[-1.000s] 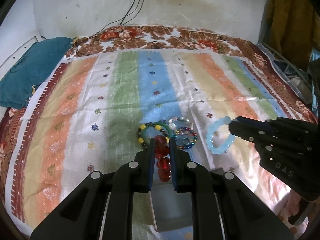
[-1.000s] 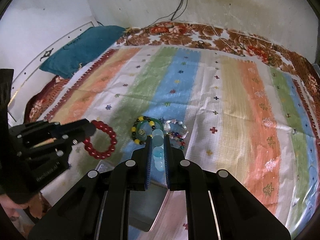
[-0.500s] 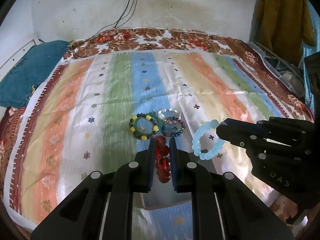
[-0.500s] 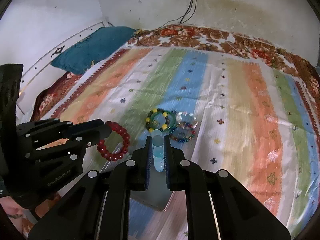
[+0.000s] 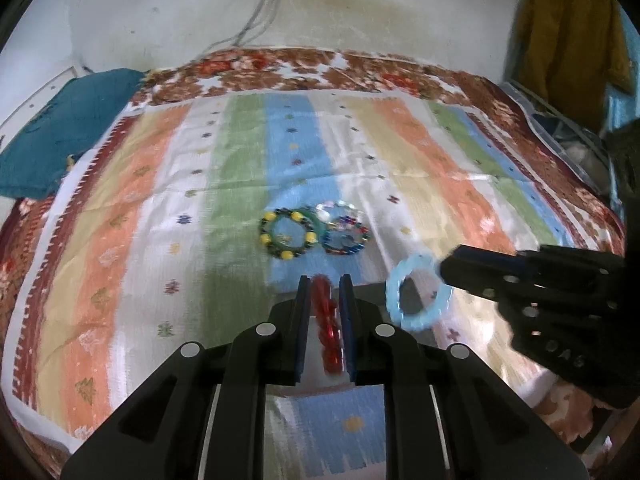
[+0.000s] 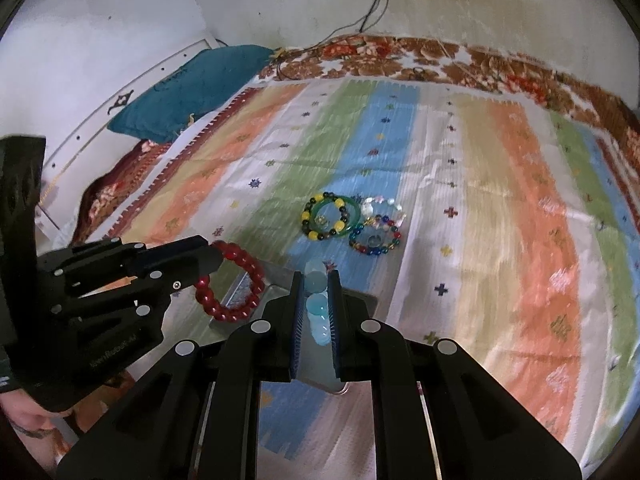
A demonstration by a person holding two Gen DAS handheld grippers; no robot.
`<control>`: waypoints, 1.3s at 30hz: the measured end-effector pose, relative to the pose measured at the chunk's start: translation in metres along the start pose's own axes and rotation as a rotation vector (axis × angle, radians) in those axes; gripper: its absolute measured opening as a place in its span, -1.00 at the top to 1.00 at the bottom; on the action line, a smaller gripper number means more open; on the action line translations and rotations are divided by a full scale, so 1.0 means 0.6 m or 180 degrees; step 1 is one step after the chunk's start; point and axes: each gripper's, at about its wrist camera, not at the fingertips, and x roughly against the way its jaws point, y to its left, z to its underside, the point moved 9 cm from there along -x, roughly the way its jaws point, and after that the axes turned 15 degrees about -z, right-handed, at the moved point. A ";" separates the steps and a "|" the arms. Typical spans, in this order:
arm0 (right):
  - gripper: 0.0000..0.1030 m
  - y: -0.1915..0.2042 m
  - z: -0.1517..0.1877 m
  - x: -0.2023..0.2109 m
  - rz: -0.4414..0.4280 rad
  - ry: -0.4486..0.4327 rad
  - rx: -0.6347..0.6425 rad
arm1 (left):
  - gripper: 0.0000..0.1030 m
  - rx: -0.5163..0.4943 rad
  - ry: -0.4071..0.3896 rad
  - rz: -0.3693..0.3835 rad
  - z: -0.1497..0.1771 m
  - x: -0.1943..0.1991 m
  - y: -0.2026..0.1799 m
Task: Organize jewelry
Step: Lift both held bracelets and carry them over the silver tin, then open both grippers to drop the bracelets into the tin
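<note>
The left gripper [image 5: 323, 282] is clamped on a red bracelet [image 5: 327, 328], held edge-on between its fingers; the right gripper [image 6: 317, 278] pinches a pale blue bracelet [image 6: 317, 312] likewise; ahead of both, on the striped cloth [image 6: 500, 184], lie three more bracelets touching one another; a metal tray [image 6: 276, 276] sits under the fingertips.

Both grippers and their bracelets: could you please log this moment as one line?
left gripper: shut on red bracelet | right gripper: shut on light blue bracelet | tray: beneath both
</note>
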 end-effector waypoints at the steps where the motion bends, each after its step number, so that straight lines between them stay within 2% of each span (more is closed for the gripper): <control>1: 0.49 -0.005 -0.002 0.004 0.0052 -0.0025 0.0006 | 0.63 0.0016 0.0001 -0.0055 -0.002 -0.001 0.006; 2: 0.34 -0.008 -0.004 0.006 0.0097 -0.0043 0.0013 | 0.60 0.0053 0.0000 -0.0091 -0.005 -0.003 0.014; 7: 0.32 -0.024 -0.004 0.002 0.0143 -0.0016 -0.0029 | 0.33 0.0154 0.0120 -0.0079 -0.002 -0.020 0.031; 10: 0.21 -0.031 -0.003 -0.003 0.0183 0.0008 -0.0028 | 0.10 0.0160 0.0123 -0.0101 -0.002 -0.025 0.035; 14: 0.07 -0.041 -0.005 -0.004 0.0230 0.0008 -0.0045 | -0.08 0.0172 0.0178 -0.0141 -0.003 -0.040 0.043; 16: 0.07 -0.045 -0.006 -0.006 0.0234 0.0017 -0.0036 | -0.23 0.0198 0.0214 -0.0146 -0.004 -0.048 0.049; 23: -0.13 -0.068 -0.011 -0.020 0.0285 0.0073 -0.0096 | -0.31 0.0368 0.0355 -0.0132 -0.010 -0.077 0.078; 27: -0.30 -0.071 -0.026 -0.013 0.0297 -0.0047 -0.0095 | -0.34 0.0410 0.0392 -0.0055 -0.017 -0.085 0.074; 34: -0.32 -0.082 -0.031 -0.022 0.0346 -0.0009 -0.0090 | -0.38 0.0350 0.0432 -0.0081 -0.023 -0.103 0.068; 39: -0.43 -0.098 -0.035 -0.041 0.0399 0.0070 -0.0111 | -0.48 0.0381 0.0436 -0.0124 -0.032 -0.115 0.073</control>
